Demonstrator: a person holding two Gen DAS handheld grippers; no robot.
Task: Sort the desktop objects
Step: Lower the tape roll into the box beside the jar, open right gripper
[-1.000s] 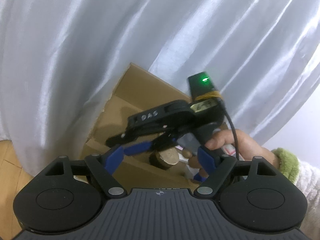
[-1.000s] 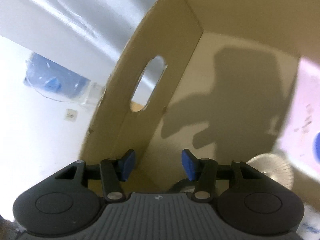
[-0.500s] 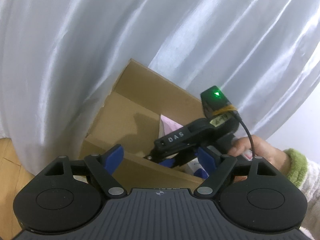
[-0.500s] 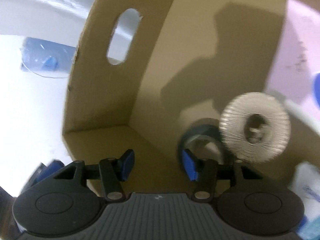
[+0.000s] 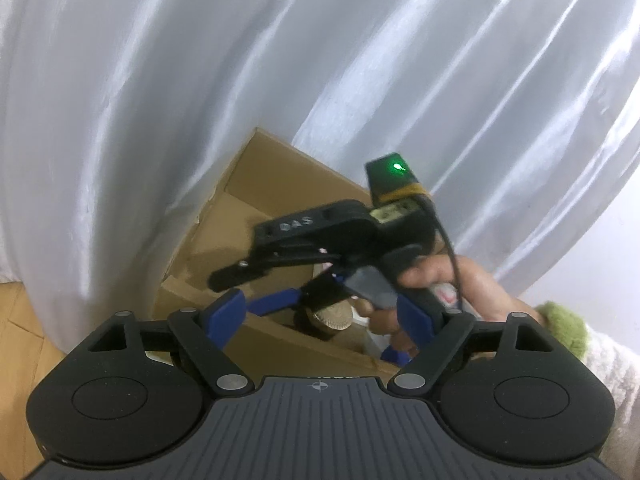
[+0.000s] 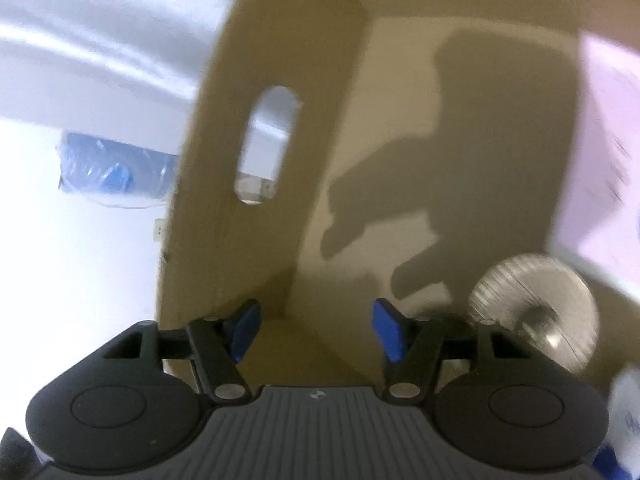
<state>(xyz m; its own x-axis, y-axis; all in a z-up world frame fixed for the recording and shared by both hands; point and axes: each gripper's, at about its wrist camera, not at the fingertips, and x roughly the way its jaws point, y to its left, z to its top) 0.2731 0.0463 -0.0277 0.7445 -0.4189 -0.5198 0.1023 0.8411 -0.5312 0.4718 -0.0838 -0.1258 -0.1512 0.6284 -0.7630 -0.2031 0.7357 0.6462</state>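
Observation:
A brown cardboard box [image 5: 280, 176] stands against a white curtain. My left gripper [image 5: 320, 312] is open and empty, held in front of the box's near wall. My right gripper [image 6: 316, 330] is open and empty above the box's inside [image 6: 440, 120]; it shows in the left wrist view [image 5: 276, 280] over the box. A round silver-grey tape roll [image 6: 536, 312] lies on the box floor just right of the right gripper; it also shows in the left wrist view [image 5: 332, 316]. A pink box [image 6: 608, 140] leans inside at the right.
The box's left wall has an oval handle hole [image 6: 266, 148]. A blue plastic-wrapped pack [image 6: 112, 172] lies on the white surface outside the box. The white curtain [image 5: 160, 80] hangs behind. A wooden floor [image 5: 16, 320] shows at the far left.
My right gripper has risen and pulled back out of the box, still open. The tape roll stays on the box floor. My left gripper has hardly moved.

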